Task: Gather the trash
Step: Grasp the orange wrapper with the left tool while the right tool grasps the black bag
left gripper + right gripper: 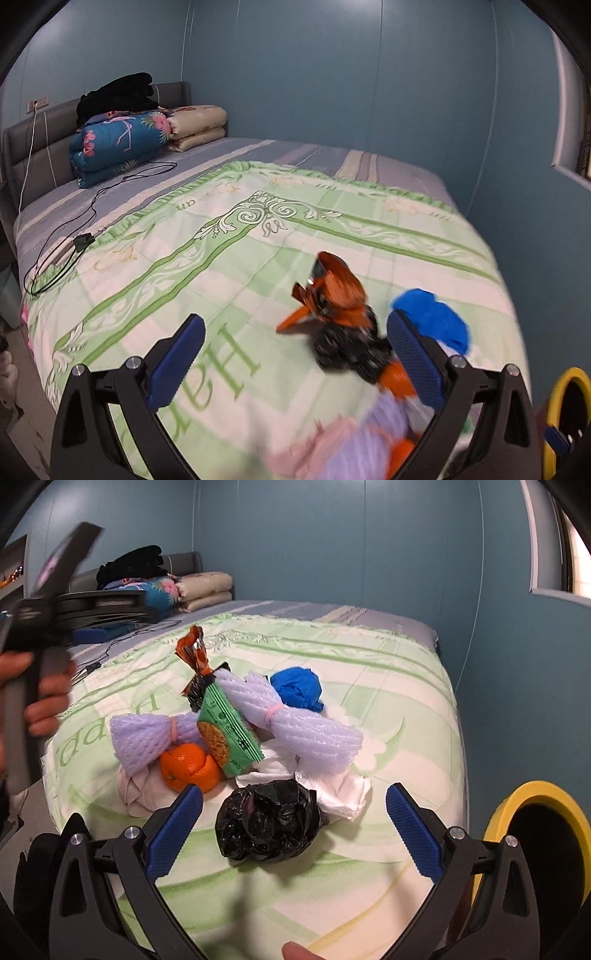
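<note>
My right gripper (294,830) gapes, released, over the crumpled black plastic bag (267,819) at twelve o'clock; I should straddle its middle. My left gripper (295,363) is released too.

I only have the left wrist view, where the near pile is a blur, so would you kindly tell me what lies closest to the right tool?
Observer: A crumpled black plastic bag lies on the quilt just ahead of the right tool, which is open and empty.
Operator: Thank you. What is the orange blur near my lower edge?
Observer: A mandarin, tucked under a lilac foam net.
Operator: Is there anything green in the pile?
Observer: Yes, a green noodle packet leans against the mandarin.
Operator: And the bin?
Observer: A yellow-rimmed bin stands off the bed's right edge, its mouth facing the right tool.
</note>
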Tool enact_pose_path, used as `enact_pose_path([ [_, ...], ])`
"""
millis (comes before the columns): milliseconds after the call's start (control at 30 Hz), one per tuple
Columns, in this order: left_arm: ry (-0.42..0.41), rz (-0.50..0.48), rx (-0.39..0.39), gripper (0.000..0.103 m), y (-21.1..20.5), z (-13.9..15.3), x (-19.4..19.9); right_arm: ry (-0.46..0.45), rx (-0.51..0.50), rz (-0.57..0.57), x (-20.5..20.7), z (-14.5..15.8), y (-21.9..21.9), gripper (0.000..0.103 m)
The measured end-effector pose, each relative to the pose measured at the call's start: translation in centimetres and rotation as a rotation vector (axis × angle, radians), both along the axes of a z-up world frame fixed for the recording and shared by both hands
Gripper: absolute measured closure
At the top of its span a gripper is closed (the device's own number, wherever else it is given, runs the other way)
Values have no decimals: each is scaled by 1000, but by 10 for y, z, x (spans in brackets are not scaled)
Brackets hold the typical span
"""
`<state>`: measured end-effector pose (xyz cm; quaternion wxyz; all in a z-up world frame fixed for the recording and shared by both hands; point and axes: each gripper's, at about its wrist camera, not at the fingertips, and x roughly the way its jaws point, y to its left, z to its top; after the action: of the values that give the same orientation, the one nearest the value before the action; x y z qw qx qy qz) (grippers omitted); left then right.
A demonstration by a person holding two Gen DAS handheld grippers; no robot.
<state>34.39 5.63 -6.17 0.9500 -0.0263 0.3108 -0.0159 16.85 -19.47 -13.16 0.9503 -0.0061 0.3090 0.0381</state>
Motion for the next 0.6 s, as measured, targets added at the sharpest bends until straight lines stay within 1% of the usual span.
enact_pose_path([
  [100,35,7,-19,8,-1,-9,32,33,22,-8,9,-5,-4,8],
  [200,50,5,3,8,-7,-18,58,55,27,-2,14,-10,-4,8],
  [267,64,-15,6,8,-12,-22,71,74,34,4,17,-13,-4,8],
  [300,75,-28,20,8,-17,-25,80,81,40,7,18,-15,-3,8],
  [400,97,-30,46,8,-24,-35,96,99,52,11,22,-19,-3,8],
  [533,129,-45,22,8,-24,-50,113,121,67,24,26,-24,-1,8],
  [567,135,-54,4,10,-23,-52,116,126,73,28,27,-25,-1,8],
  [600,139,-60,-7,18,-22,-54,117,127,76,29,27,-26,-1,8],
])
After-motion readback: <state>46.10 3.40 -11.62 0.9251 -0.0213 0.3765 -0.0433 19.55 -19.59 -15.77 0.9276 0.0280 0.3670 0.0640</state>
